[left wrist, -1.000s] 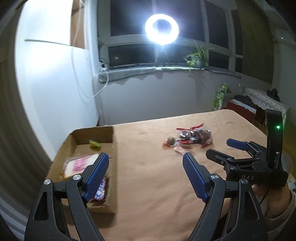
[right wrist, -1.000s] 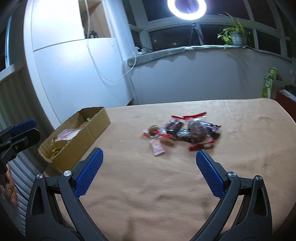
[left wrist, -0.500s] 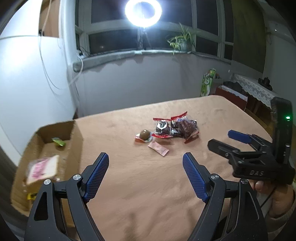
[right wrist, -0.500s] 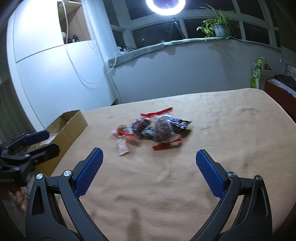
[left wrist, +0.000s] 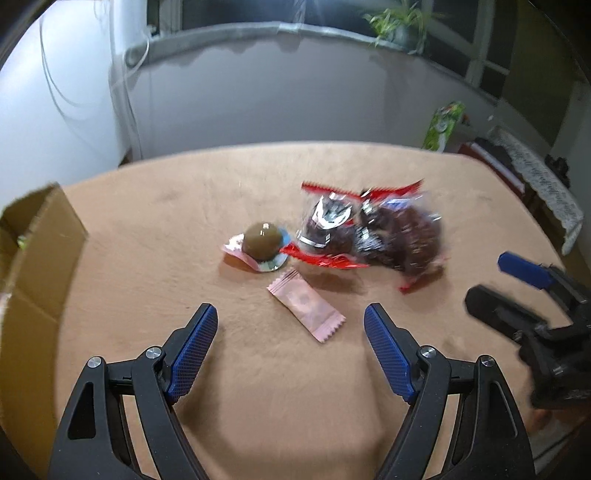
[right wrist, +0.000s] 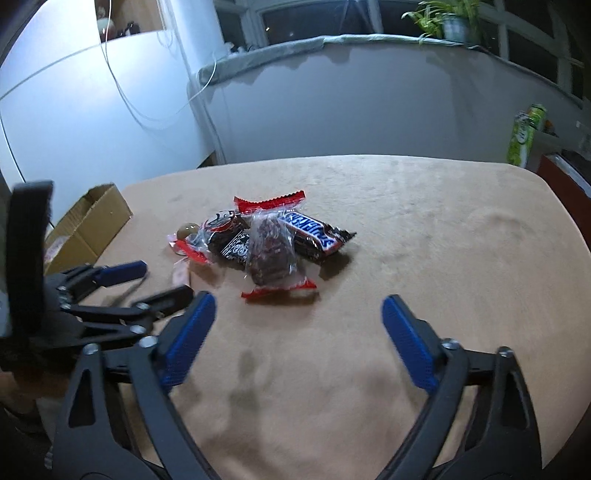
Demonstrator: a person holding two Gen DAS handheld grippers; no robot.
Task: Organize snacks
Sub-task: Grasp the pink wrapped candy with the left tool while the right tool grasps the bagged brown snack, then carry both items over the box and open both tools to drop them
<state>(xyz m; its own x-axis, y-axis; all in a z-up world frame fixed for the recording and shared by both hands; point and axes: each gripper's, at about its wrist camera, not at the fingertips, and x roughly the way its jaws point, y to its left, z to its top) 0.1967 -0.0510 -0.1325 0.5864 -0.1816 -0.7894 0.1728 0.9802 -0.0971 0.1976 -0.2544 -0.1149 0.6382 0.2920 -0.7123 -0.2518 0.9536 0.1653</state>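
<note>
A heap of snacks lies mid-table on the tan cloth [left wrist: 155, 206]: a brown egg-shaped sweet [left wrist: 262, 240], clear bags of dark pieces with red ends [left wrist: 399, 236], a Snickers bar [right wrist: 314, 232] and a pink sachet [left wrist: 306, 310]. My left gripper [left wrist: 290, 312] hovers just short of the sachet. Its jaws are closing, with nothing pressed between the pads. My right gripper [right wrist: 299, 301] hangs near a red-ended clear packet [right wrist: 271, 254], its jaws also closing on nothing. Each gripper shows in the other's view: the left gripper [right wrist: 164, 278] and the right gripper [left wrist: 517, 280].
An open cardboard box [left wrist: 37, 258] stands at the table's left edge, also visible as the box [right wrist: 92, 225]. A green carton [left wrist: 443, 125] and a lace-covered cabinet [left wrist: 535, 177] stand beyond the right edge. A potted plant [right wrist: 443, 18] sits on the windowsill.
My left gripper has swung right, away from the box, and dropped toward the snack heap. My right gripper has come closer to the heap and its jaws have narrowed.
</note>
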